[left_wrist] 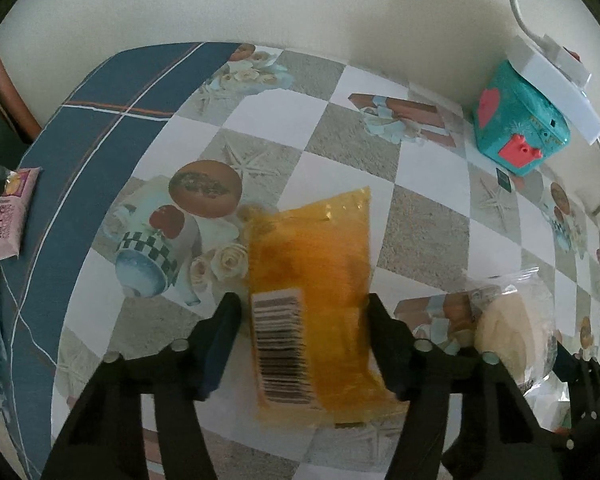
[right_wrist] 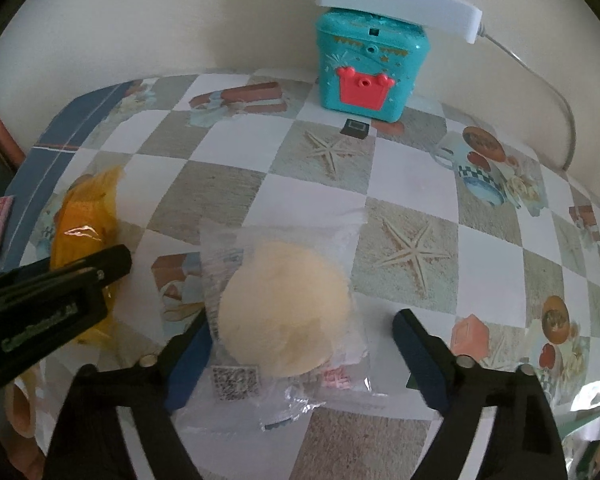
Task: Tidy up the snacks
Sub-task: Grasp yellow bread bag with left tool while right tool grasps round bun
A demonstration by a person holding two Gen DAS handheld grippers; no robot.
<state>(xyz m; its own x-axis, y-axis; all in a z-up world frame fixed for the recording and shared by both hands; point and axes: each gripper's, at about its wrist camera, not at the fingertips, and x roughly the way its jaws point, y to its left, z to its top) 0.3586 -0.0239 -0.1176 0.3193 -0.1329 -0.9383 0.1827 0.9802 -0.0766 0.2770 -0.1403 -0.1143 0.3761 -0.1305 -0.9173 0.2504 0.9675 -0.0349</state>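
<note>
An orange snack packet (left_wrist: 312, 288) with a barcode lies on the chequered tablecloth (left_wrist: 340, 120), between the fingers of my left gripper (left_wrist: 304, 312). The jaws are open on either side of it. A pale round bun in a clear wrapper (right_wrist: 284, 312) lies between the open fingers of my right gripper (right_wrist: 304, 336); the left finger touches the wrapper's edge, the right one stands apart. The bun also shows in the left wrist view (left_wrist: 508, 328), and the orange packet (right_wrist: 84, 216) and the left gripper's body show at left in the right wrist view.
A teal toy box with red parts (left_wrist: 520, 120) (right_wrist: 368, 68) stands by the wall under a white power strip (left_wrist: 556, 84) with a cable. A pink snack packet (left_wrist: 14, 212) lies at the table's left edge. A small dark square (right_wrist: 355, 127) lies before the box.
</note>
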